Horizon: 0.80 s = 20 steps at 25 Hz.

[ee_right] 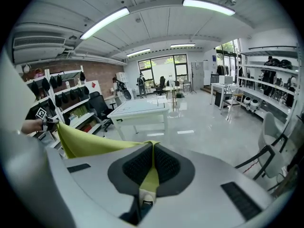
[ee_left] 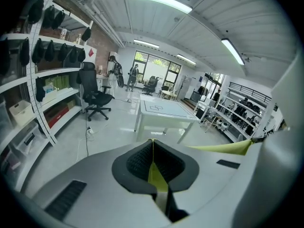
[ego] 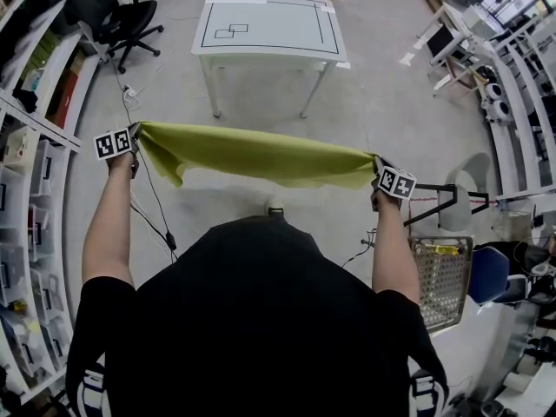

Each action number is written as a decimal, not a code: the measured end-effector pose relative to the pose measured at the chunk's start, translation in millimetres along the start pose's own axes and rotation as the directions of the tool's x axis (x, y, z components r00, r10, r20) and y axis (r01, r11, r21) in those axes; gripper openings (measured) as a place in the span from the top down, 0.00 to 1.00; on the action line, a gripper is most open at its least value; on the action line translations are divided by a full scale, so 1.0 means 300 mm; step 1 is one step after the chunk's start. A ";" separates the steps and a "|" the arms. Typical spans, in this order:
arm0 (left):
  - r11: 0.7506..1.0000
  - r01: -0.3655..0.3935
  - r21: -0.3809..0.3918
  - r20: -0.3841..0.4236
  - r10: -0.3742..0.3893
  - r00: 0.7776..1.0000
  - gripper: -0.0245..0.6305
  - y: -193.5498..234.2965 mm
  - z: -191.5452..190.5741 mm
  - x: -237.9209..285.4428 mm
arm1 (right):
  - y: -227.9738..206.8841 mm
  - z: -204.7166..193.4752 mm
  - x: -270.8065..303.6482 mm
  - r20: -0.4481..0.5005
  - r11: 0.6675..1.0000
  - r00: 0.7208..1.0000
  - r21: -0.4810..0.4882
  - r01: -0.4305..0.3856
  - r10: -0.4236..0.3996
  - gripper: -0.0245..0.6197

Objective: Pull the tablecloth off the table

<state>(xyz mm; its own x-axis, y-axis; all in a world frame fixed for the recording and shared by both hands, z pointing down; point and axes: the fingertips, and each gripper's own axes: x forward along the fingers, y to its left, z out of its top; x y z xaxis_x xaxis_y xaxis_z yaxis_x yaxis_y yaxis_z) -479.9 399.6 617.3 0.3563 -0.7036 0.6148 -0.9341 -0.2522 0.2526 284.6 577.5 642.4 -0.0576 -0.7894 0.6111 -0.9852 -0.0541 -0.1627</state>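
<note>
In the head view the yellow-green tablecloth [ego: 261, 155] hangs stretched in the air, off the bare table [ego: 269, 24] and on its near side, its ends too small to make out. The left gripper view shows the left gripper [ee_left: 153, 144] clamped shut on one corner, with most of the cloth cut off. The right gripper view shows the right gripper [ee_right: 152, 148] pinching the other corner, facing the table.

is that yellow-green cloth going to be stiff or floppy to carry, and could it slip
Probably floppy: the tablecloth sags and folds between the left gripper and right gripper, one corner drooping. Likely light, since shut jaws pinching just its edges carry it. It might slip if tugged; only a thin strip sits in each grip.
</note>
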 end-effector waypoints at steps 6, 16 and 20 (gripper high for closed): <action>0.999 0.032 -0.031 0.082 -0.030 0.996 0.93 -0.055 0.100 -0.028 | -0.027 0.071 -0.025 0.051 1.000 0.999 0.026 -0.003 0.002 0.93; 0.997 0.071 0.010 0.220 -0.072 0.973 0.93 -0.143 0.344 -0.089 | -0.039 0.293 -0.069 0.189 0.998 0.981 0.037 -0.048 0.040 0.93; 0.993 0.116 -0.009 0.287 -0.109 0.952 0.93 -0.167 0.454 -0.128 | -0.024 0.416 -0.113 0.256 0.999 0.966 0.023 -0.045 0.037 0.93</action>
<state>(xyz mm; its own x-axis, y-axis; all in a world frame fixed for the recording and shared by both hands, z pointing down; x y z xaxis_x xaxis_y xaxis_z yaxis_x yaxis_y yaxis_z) -450.0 348.9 479.3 0.4344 -0.8326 0.3435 -0.8860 -0.3264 0.3292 313.9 528.5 526.2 -0.0513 -0.9210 0.3862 -0.9777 -0.0325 -0.2073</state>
